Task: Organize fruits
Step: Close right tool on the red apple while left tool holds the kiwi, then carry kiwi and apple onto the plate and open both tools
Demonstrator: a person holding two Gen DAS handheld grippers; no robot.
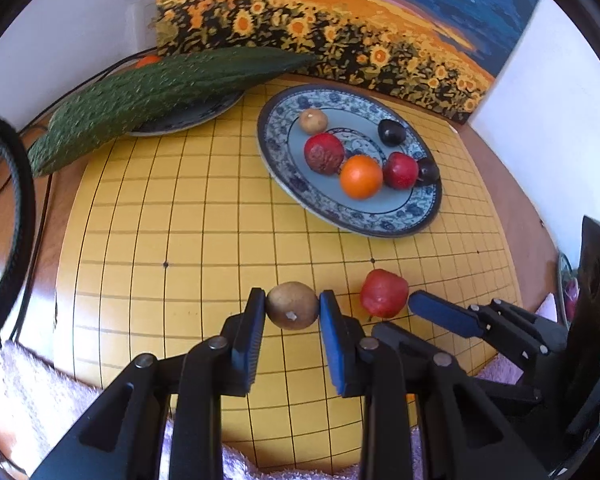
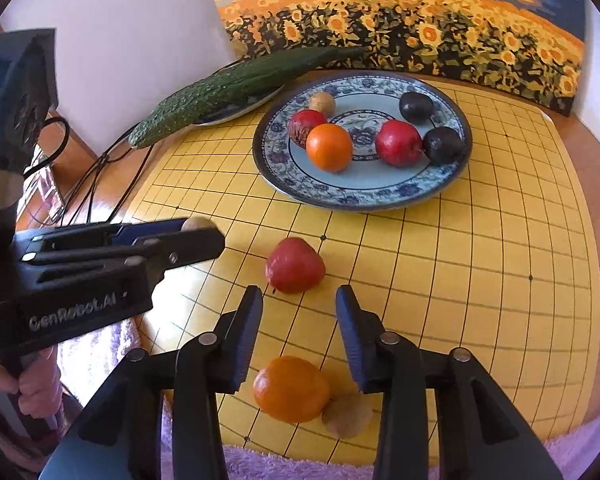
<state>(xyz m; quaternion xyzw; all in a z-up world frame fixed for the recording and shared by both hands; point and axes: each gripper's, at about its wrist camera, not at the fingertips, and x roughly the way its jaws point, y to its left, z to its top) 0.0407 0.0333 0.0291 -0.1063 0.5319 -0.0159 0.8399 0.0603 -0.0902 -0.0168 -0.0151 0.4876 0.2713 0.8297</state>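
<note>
Sunflower painting [image 1: 340,28]: leans at the far edge of the tabletop; backdrop only.

Yellow grid board [image 1: 180,208]: covers most of the tabletop and carries the plates and loose fruit.

Bitter gourd [image 1: 148,92]: lies across a second plate [image 1: 204,114] at the far left corner of the board, overhanging it, seemingly too long to sit inside.

Blue-patterned plate [image 2: 364,200]: far middle of the board, judged the collecting dish. It holds an orange, two red fruits, two dark plums and one small brown fruit, loosely grouped.

Loose fruit, near edge of the board: red fruit [image 2: 294,266], unheld, just ahead of the right tongs; orange [image 2: 290,388] and a tan fruit [image 2: 346,416] touching each other below those tongs. All three are judged still to be sorted.

Left tongs [image 1: 292,308]: clamped on a brown round fruit [image 1: 292,311], pads pressing its two sides at its widest part, presumably for carrying to the plate.

Right tongs [image 2: 298,304]: apart, nothing between the pads, aimed toward the red fruit, likely the next pick.
</note>
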